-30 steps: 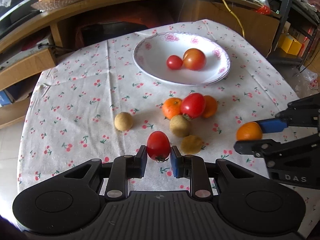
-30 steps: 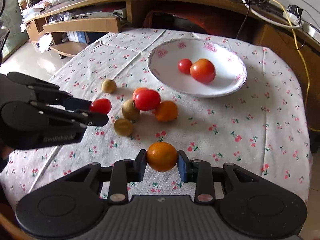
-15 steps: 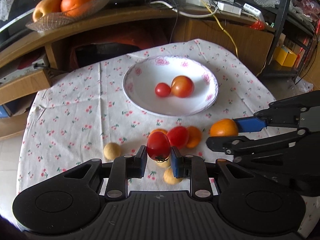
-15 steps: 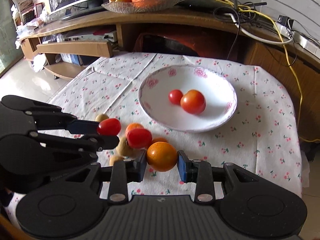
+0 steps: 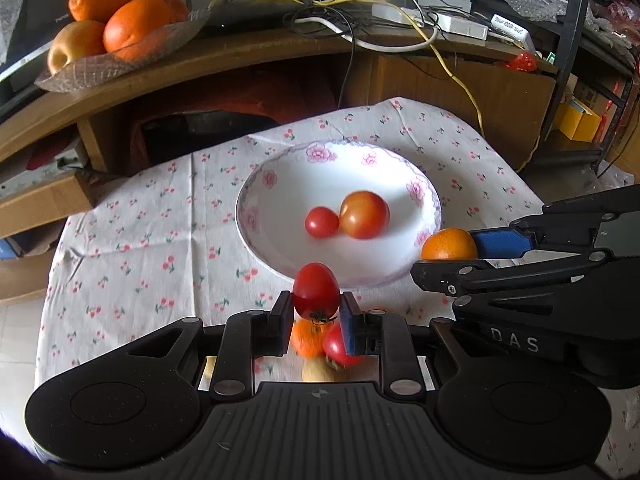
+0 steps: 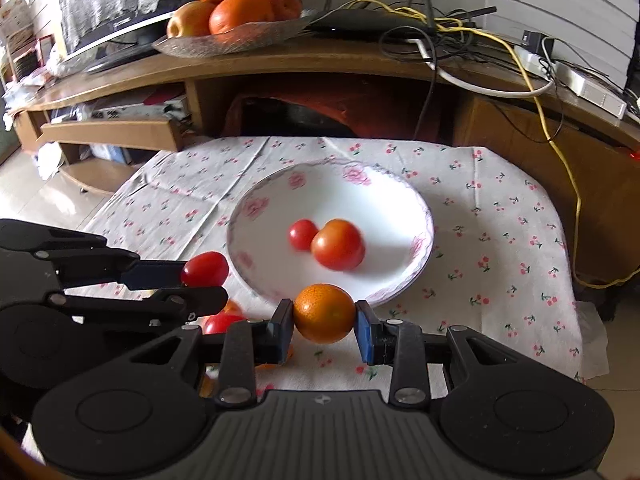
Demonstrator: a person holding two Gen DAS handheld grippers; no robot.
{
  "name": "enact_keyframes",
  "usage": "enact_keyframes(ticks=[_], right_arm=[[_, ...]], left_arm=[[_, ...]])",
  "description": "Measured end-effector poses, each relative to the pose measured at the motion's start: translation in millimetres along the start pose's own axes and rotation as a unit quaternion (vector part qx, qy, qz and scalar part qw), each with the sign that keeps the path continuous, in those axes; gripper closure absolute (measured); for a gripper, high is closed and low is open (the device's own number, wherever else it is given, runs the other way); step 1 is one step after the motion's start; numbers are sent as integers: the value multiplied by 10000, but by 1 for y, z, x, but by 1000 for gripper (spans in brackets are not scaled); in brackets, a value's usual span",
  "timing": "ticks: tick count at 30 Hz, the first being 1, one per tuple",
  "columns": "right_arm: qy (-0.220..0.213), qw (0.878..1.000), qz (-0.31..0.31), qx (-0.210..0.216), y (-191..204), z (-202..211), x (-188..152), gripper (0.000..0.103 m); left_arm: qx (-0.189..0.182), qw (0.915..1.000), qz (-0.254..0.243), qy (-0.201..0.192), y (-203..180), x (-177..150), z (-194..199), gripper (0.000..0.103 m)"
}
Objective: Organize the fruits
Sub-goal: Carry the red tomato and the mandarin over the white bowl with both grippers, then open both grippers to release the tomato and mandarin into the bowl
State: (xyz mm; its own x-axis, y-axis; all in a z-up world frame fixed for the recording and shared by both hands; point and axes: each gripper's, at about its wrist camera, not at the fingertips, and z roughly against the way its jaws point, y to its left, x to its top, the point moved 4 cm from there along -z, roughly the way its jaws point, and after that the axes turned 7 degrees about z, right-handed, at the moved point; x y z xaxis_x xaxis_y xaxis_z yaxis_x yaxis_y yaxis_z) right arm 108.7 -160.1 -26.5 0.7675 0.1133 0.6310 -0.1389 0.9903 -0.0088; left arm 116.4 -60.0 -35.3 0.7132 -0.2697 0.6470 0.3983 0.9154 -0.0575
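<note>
Tomato (image 5: 316,291) sits squeezed between the left gripper's (image 5: 315,317) two fingers, just in front of the near rim of the white bowl (image 5: 264,240). Beside it on the right, the right gripper (image 6: 324,322) squeezes an orange (image 6: 324,313) by the same rim. Ahead, two more tomatoes (image 6: 326,240) lie touching inside the bowl.

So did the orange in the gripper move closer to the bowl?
Yes. The orange in the right gripper has travelled forward from over the tablecloth to the near rim of the white bowl.
</note>
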Motion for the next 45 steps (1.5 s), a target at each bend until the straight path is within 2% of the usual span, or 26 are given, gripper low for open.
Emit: enact_keyframes(ticks=[10,23,33,45], right_arm=[[-6,9999,-158,-25,-15,-24,15,70],[92,9998,-180,-40,-25,-50,19,69],[64,9997,-242,-28,-27,-54,20,69],[-35,9992,-392,14,-30,-50,23,68]], left_arm=[[93,10000,-19,-7,2,17,-20,73],[144,9999,-58,73,5,20,-44,72],[138,9999,-61,73,6,21,-47,72],[116,9999,27,18,9,22,-43,66]])
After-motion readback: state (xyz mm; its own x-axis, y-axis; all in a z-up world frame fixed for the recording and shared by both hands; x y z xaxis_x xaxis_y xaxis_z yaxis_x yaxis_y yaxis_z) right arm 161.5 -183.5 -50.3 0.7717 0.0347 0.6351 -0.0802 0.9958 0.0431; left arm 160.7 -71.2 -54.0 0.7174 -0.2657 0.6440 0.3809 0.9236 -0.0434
